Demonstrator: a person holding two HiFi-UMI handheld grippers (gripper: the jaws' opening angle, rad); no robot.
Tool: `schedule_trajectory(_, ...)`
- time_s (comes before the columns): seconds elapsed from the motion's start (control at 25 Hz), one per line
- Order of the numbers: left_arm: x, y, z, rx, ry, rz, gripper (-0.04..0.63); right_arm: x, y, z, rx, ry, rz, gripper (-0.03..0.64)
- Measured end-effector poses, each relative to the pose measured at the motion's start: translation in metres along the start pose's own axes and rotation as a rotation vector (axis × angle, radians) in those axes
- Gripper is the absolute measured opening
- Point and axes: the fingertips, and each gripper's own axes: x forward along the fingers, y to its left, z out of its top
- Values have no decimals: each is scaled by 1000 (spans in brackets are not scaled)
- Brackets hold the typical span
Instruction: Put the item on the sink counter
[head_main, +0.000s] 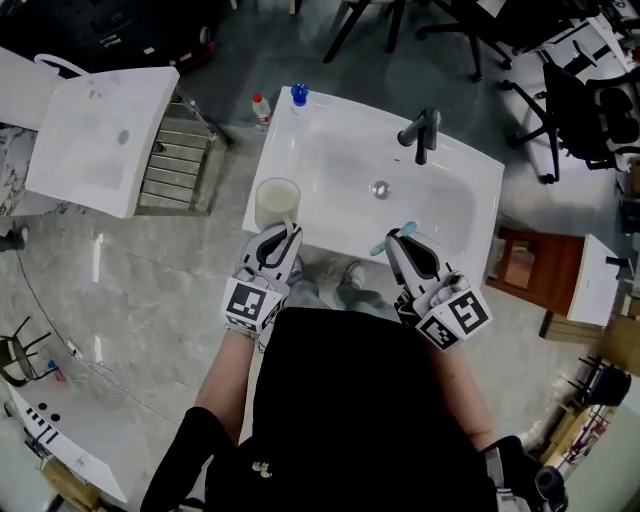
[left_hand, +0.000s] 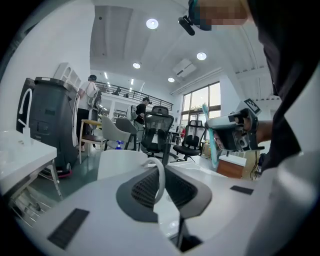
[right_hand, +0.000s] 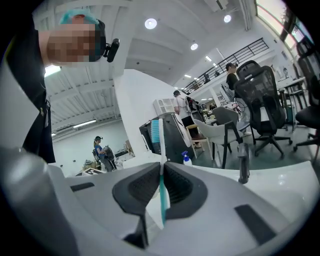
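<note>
White mug stands at the front-left corner of the sink surface, well to the left of the dark faucet and nearer the person than it. From the head view it cannot be told whether its base rests on the surface or hangs just above it.

Left tool: pressed together on the mug's thin loop handle, which runs between the two dark pads in the left gripper view. The mug body sits just beyond the tips.

Right tool: pinching a teal and white toothbrush by its shaft. In the right gripper view the brush stands upright between the pads, with the bristle head above them. This tool is at the front edge of the surface, in front of the faucet and clear of the basin.

Blue-capped bottle and red-capped bottle are at the far-left corner of the surface, left of the faucet. The two tools are well apart and do not touch
</note>
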Motion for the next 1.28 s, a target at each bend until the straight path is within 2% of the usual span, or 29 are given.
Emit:
schedule_trajectory(0.28,7,33,-26,-9,24,-62,43,8,9,-10,-2,22,-81,46)
schedule_trajectory(0.68,23,47,-52,-22,29,-112,43,3,5,-19,11,47,-166,46)
schedule_trajectory(1.0,19,44,-81,-31,75,-119,44,3,6,-22,10,61,-176,46)
schedule_trajectory(1.28,9,44,-85,-36,44,-104,44,6,12,-23,5,72,-157,46)
